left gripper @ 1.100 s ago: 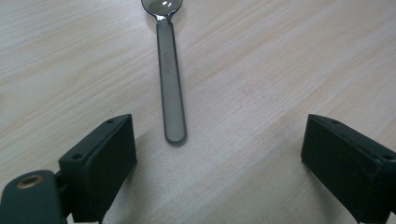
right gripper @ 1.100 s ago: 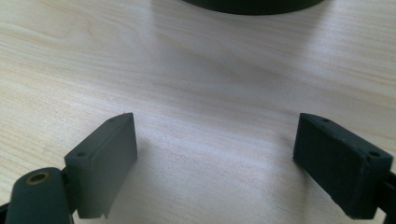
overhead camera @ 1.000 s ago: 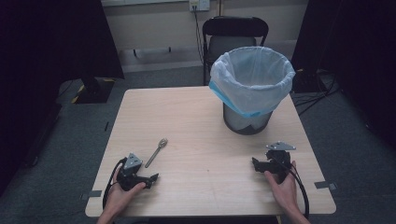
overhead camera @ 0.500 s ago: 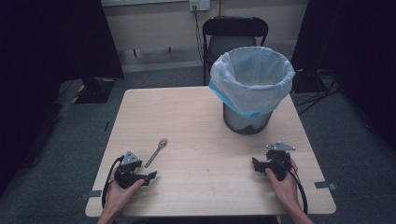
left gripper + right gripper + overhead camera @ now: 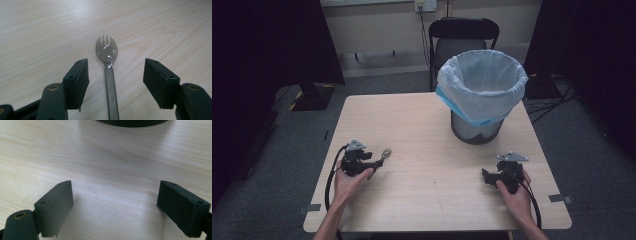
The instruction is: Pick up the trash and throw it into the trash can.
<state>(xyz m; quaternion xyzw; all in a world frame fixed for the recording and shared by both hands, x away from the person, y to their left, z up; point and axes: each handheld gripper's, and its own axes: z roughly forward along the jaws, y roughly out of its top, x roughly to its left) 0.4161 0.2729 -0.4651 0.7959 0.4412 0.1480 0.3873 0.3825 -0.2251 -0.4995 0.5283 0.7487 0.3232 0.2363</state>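
Your left gripper (image 5: 113, 82), jaws wide, straddles the light, stiff, slippery plastic spork (image 5: 108, 65); pinch its handle lying flat between them.

The person's left hand (image 5: 346, 181) holds the left gripper (image 5: 373, 166) low over the table, and the forearm comes in from the bottom edge. This gripper's jaws stand wide apart and point forward and a little to the right. In the left gripper view both black jaws rise from the bottom, with a clear gap between them.

The right hand (image 5: 514, 192) holds the right gripper (image 5: 484, 176), with the jaws pointing to the left. In the right gripper view its jaws are also spread wide and grip nothing.
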